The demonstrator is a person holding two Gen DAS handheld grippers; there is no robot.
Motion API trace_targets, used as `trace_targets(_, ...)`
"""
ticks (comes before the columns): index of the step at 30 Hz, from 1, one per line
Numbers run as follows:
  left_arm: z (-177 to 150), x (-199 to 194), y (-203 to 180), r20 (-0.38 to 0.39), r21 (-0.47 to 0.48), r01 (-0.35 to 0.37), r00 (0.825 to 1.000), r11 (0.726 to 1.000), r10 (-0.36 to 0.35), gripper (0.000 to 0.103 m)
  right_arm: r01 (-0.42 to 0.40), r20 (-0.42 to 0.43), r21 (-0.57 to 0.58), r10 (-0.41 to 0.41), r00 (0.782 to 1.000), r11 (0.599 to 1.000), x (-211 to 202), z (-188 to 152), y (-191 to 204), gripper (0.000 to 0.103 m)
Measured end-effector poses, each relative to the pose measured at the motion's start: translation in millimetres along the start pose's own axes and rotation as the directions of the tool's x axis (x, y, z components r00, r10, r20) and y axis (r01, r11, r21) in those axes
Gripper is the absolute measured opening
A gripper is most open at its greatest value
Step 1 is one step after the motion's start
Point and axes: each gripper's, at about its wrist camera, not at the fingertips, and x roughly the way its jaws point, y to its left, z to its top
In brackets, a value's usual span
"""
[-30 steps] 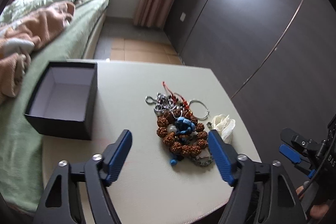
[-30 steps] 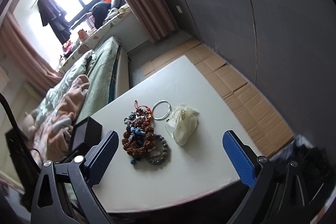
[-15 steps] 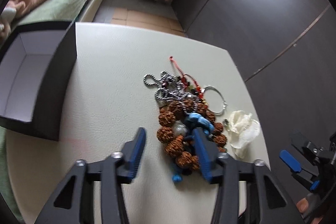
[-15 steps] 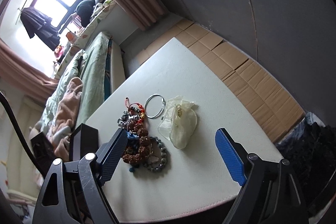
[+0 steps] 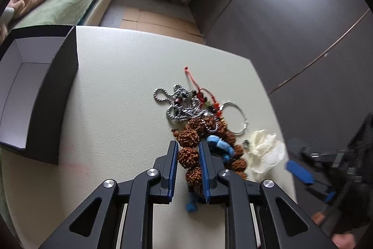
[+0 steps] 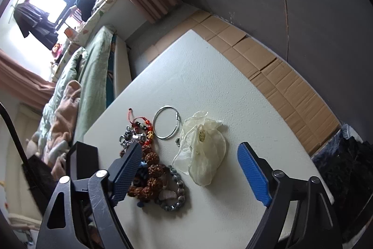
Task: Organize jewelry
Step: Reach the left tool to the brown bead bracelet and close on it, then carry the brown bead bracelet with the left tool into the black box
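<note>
Closing on the brown seed-bead bracelet [image 5: 188, 151] at the near edge of the jewelry heap on the bench [image 5: 121, 95], the left gripper [image 5: 188, 155] brackets one knobbly bead. Beads look hard, the string limp and tangle-prone. The right gripper [image 6: 190, 167], jaws narrowing yet wide, holds nothing. Chains overlap; the bracelet's near end is hidden.

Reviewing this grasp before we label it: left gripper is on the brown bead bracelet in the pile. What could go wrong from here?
1. The left gripper is closing on the brown bead bracelet, which lies tangled with the silver chain and blue cord; lifting may drag those along.
2. Round beads could slip from the pads.
3. The right gripper, jaws closing near the pouch, could bump the pile.
</note>
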Motion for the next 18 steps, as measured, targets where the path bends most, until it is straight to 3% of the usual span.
trace_targets(3,2.3,-6.4,-1.4,0.019,-0.003,0.013,1.000,1.000,-0.013,0.019,0.019,-0.010,0.011,-0.019,1.000,1.000,5.7,0.2,-4.5,0.070)
trace_targets(8,4.6,-21.3,-6.5,0.026,0.016,0.069,0.997,0.998,-0.069,0.019,0.039,-0.036,0.030,-0.038,0.999,0.999,17.2,-1.1,-9.8,0.061)
trace_targets(10,4.2,-29.2,-8.8,0.038,0.027,0.087,0.995,0.996,-0.088,0.019,0.037,-0.045,0.031,-0.036,0.998,0.999,20.3,-2.5,-10.4,0.045)
trace_targets(12,4.4,-36.5,-10.3,0.053,0.034,0.098,0.994,0.995,-0.100,0.019,0.033,-0.061,0.036,-0.031,0.998,0.999,23.3,-6.0,-11.7,0.014)
trace_targets(13,2.9,-42.8,-8.8,0.060,0.036,0.105,0.992,0.994,-0.107,0.019,0.029,-0.064,0.040,-0.027,0.998,0.999,23.3,-6.9,-13.2,0.009)
trace_targets(18,1.9,-64.5,-5.1,0.100,0.039,0.128,0.986,0.991,-0.131,0.019,-0.028,-0.012,0.022,0.028,1.000,0.999,4.4,-14.2,-7.4,0.005)
